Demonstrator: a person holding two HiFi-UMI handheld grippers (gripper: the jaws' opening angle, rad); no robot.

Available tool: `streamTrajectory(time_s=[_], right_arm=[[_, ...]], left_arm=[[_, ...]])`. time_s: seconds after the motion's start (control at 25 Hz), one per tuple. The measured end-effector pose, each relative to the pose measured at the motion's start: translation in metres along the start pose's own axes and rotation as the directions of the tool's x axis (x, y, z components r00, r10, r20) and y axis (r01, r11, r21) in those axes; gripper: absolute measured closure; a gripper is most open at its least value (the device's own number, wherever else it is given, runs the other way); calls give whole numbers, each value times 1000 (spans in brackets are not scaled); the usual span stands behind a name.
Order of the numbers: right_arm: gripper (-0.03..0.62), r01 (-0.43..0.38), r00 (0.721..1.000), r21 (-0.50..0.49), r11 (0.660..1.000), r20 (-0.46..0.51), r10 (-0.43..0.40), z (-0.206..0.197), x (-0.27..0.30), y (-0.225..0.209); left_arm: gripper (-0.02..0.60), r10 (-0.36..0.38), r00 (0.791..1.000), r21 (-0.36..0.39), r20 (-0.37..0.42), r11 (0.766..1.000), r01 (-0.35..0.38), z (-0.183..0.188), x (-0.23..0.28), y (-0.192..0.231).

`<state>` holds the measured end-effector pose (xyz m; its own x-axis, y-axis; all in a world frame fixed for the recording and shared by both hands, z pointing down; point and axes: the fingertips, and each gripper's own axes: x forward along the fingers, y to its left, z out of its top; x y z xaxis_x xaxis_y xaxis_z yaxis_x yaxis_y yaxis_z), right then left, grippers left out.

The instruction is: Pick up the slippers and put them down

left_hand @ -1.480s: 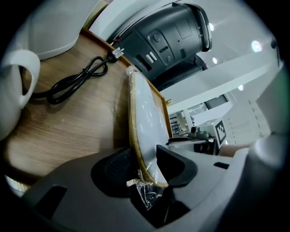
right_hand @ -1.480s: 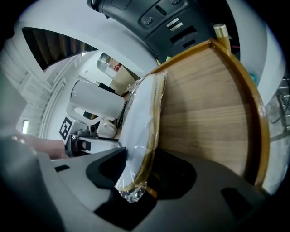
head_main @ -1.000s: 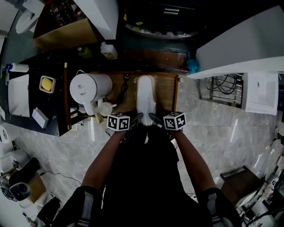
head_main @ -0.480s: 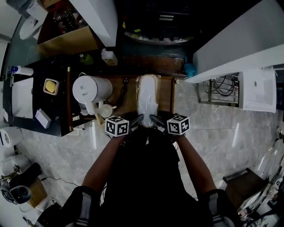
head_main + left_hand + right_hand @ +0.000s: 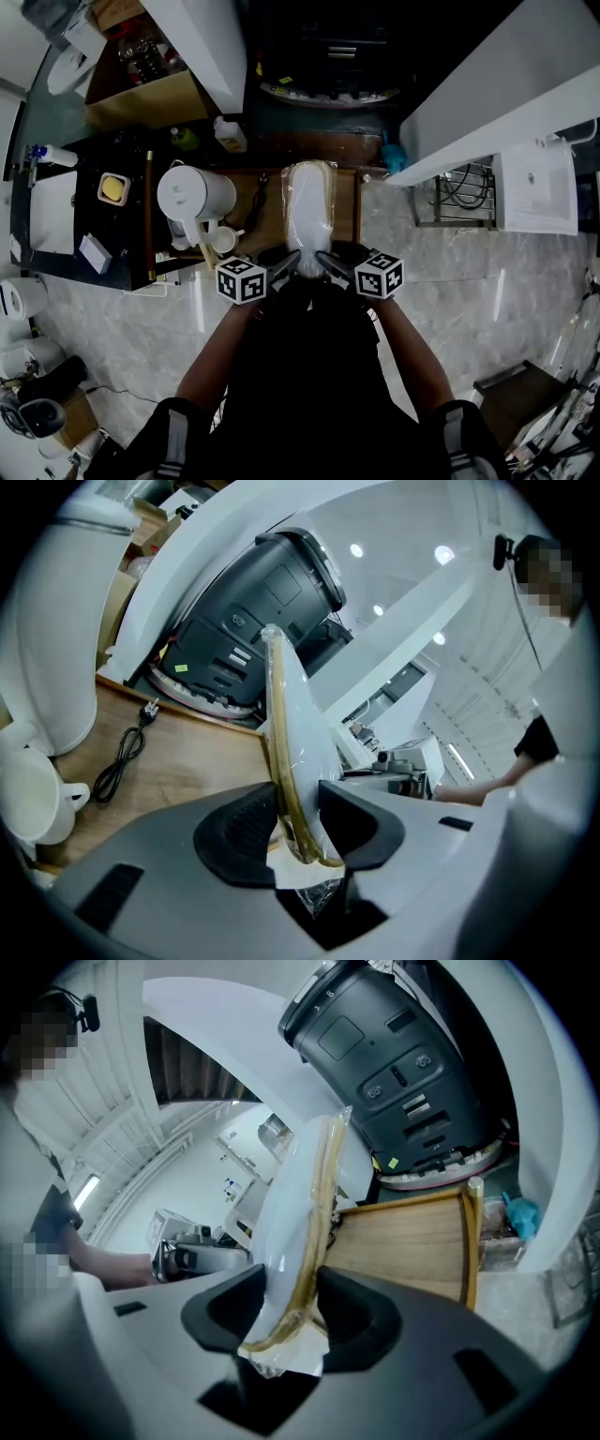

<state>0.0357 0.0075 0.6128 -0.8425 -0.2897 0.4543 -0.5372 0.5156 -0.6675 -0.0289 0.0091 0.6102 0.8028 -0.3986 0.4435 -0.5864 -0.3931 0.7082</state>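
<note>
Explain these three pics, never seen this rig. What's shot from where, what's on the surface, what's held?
There is no robot arm here. A person holds a two-jaw tool in each hand, the left gripper and the right gripper, and each carries a cube with square markers. The head view comes from a camera on the person's head that looks steeply down past the arms. The left gripper view and the right gripper view come from cameras riding on the tools, looking along their jaws. Below is a wooden tray with a white kettle, a cup and a black power cord. Both grippers are clamped on the near end of a pack of white slippers in clear wrap, one from each side.
</note>
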Motion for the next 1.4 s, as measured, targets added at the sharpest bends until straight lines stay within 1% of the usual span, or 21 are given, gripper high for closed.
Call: streamTrajectory(time_s=[0.12,0.36,0.56,0.76,0.92,1.0,1.16,1.4], right_arm=[[422,-18,999,-27,999,46,19,13,-14,19],[431,-27,992,-68,997,118,35,32,-37,47],[431,-5,986,-112,994,164,24,47,-53,64],[433,-3,970,-148,989,239,39,72,-75,88],[437,13,954,-215,976,294,52,96,-86,103],[441,18,947,-245,969,315,62,107,-89,111],[441,13,938,-265,964,337,80,120,-89,122],[441,23,935,-296,955,344,84,122,-85,134]], left_arm=[[439,-20,999,18,38,1000,19,11,-12,-17],[439,-49,995,95,84,995,41,33,-29,-49],[439,-70,991,151,112,987,53,48,-39,-71],[439,-99,981,223,167,973,61,75,-54,-102],[439,-118,971,279,210,959,56,97,-64,-120],[439,-128,963,292,237,955,55,108,-70,-125],[439,-149,948,312,281,949,57,121,-82,-130],[440,-150,943,314,298,948,51,122,-93,-129]])
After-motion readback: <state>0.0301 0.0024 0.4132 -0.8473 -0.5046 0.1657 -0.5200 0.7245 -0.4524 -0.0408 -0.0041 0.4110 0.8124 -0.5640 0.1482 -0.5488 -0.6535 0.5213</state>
